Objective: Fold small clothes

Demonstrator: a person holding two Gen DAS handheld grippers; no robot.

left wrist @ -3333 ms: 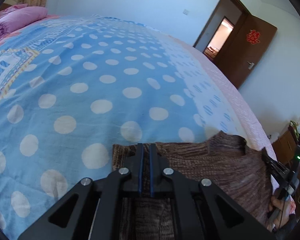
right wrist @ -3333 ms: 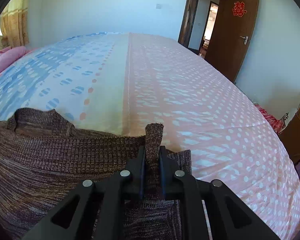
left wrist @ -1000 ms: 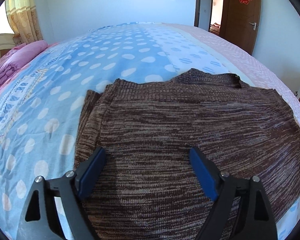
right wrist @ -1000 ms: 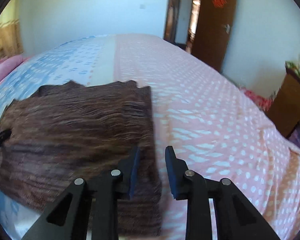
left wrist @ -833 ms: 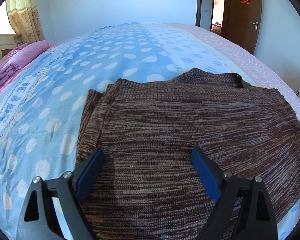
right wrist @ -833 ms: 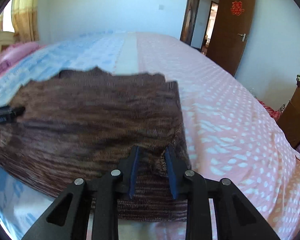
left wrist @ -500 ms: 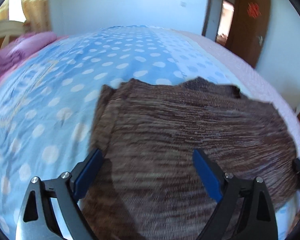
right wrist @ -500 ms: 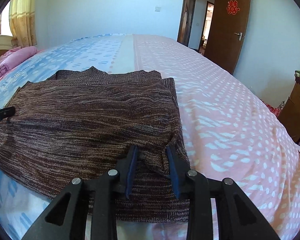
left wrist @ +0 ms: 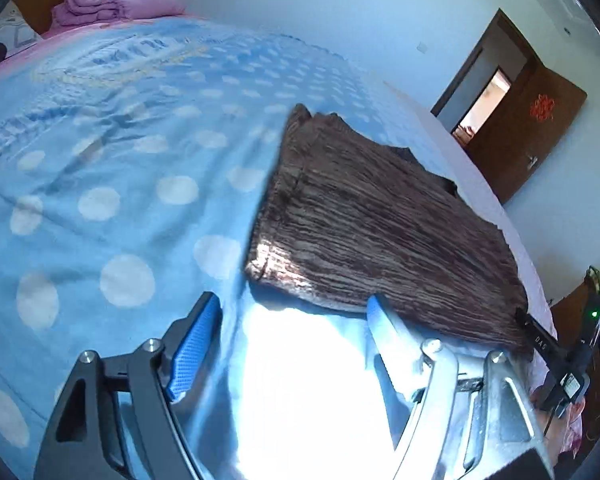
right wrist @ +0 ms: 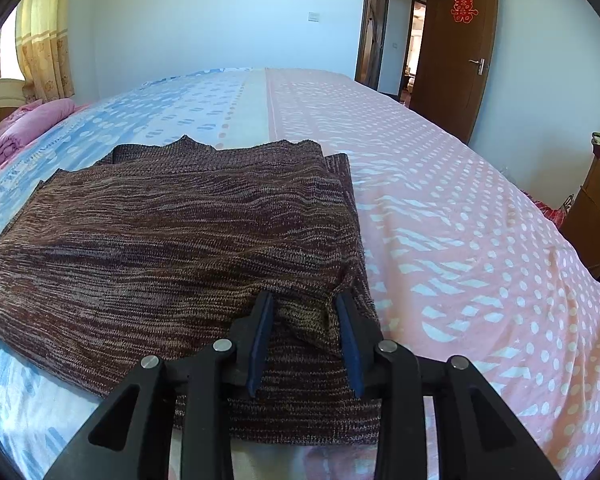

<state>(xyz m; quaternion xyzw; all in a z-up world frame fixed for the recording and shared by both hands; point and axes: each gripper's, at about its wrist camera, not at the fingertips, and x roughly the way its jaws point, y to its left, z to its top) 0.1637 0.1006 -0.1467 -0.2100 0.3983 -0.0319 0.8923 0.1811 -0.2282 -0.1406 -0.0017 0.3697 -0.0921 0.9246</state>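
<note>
Brown knit sweater [right wrist: 172, 240] lies flat on the bed [right wrist: 440, 200], centre-left of the right wrist frame, already folded into a rough rectangle with sleeves tucked; collar edge shows at its far side. So at least one fold looks done. It still looks too wide for a finished bundle; probably another fold across and some tidying left.

Right hand-held gripper [right wrist: 306, 320], lower centre of frame: jaws part open and just been widening, a bunched ridge of sweater corner stands between the pads, not pressed tight, so reads as letting go.

Left hand-held gripper [left wrist: 292, 340], bottom of the left wrist frame: jaws wide apart but just been closing, nothing between them, only sunlit bed sheet. Sweater [left wrist: 380, 220] sits just beyond, centre-right.
</note>
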